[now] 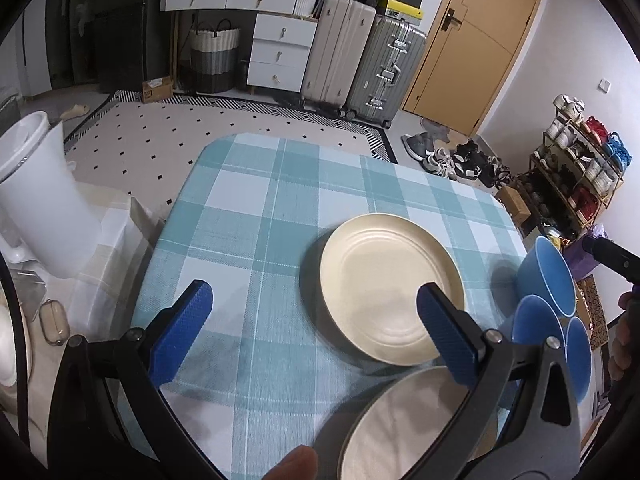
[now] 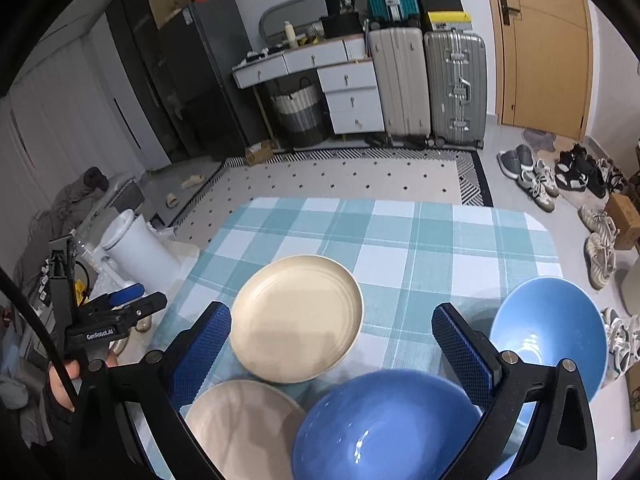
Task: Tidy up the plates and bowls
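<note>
Both tools (image 1: 316, 328) (image 2: 332, 352) agape, plates (image 2: 297, 318) — seemingly untouched

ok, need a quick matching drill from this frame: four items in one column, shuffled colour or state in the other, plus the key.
Items
1. far plate
2. near bowl
3. left gripper
4. bin

Colour or state
A. blue, at the table's near edge
B. white, off the table to the left
C. cream, flat on the checked cloth
D. open, holding nothing

Pairs: 1-C, 2-A, 3-D, 4-B
</note>
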Demonstrator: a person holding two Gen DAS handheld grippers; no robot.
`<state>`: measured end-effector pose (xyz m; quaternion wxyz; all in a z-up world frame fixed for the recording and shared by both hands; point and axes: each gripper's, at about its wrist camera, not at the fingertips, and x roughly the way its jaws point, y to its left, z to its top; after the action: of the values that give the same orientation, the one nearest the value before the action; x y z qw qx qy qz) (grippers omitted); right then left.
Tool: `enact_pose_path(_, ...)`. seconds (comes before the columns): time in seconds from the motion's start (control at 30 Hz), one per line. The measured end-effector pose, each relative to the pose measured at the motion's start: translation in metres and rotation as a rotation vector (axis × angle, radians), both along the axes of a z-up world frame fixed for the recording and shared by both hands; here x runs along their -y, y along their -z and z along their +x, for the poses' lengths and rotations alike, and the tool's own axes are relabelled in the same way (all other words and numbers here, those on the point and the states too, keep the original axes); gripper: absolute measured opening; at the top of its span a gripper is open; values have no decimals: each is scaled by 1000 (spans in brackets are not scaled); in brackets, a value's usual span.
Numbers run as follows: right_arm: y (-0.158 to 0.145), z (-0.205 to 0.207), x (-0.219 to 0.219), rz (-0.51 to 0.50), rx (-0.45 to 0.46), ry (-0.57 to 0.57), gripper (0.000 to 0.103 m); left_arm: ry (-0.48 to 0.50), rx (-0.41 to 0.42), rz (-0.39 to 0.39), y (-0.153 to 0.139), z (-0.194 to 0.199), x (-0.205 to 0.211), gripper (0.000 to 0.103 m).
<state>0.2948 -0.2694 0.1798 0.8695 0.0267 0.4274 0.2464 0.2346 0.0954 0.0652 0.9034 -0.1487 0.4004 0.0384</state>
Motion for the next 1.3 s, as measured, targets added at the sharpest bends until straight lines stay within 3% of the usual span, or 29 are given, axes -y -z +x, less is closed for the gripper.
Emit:
enact_pose_path(0.67,93,69,-38,-167,-182,-44,101,-3,-139,-27,83,64,-4,102)
enact_pose_path(1.0,125,81,-52,-210,-270,-79,86,-19,-195,-102,114,82,-9,101)
enact_pose_path(1.1,133,84,-54,-221,-285,-80,77,-7,-212,-89,121,85,-6,96)
enact_pose_path(1.3,147,89,-58,-248,-315,-85,72,2,-243,-100,135,92,-3,91)
